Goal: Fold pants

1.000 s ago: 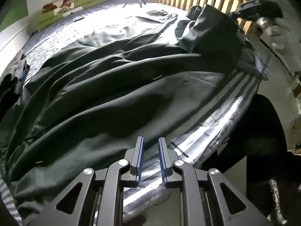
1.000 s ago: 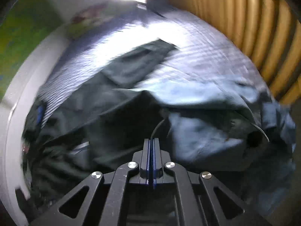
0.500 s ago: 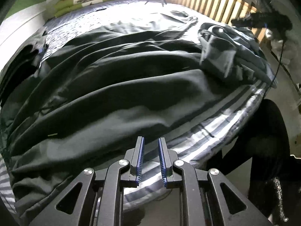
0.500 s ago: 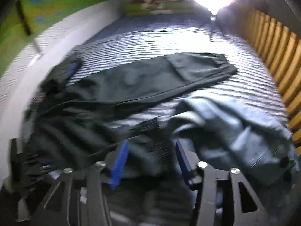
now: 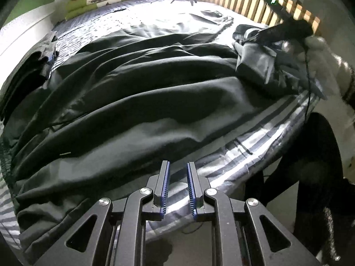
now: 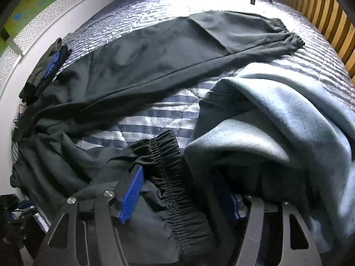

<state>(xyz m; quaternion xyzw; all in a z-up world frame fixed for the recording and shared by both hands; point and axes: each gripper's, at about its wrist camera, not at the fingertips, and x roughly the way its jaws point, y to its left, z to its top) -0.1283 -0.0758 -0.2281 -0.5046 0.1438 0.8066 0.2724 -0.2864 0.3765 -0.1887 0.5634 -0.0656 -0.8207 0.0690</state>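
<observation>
Dark pants (image 5: 144,102) lie spread and wrinkled across a striped quilt (image 5: 255,146). In the right wrist view the far leg (image 6: 177,51) lies flat, and the near leg's elastic cuff (image 6: 168,155) runs between my fingers. My right gripper (image 6: 180,177) is low over that cuff and its jaws are closing; the pads stand apart from the cloth. A blue-grey garment hides its right finger. My left gripper (image 5: 177,166) hovers at the bed's near edge, jaws slightly apart, with nothing between them.
A crumpled blue-grey garment (image 6: 277,122) lies right beside the cuff. Folded dark clothes (image 5: 33,66) are stacked at the left. A wooden slatted rail (image 6: 328,15) borders the bed, with green bedding (image 5: 106,0) at the far end. A person's dark-clothed leg (image 5: 310,166) stands by the bed's corner.
My right gripper went from shut to open, let go of the blue-grey garment and sank onto the near cuff. My left gripper shifted slightly along the bed's edge.
</observation>
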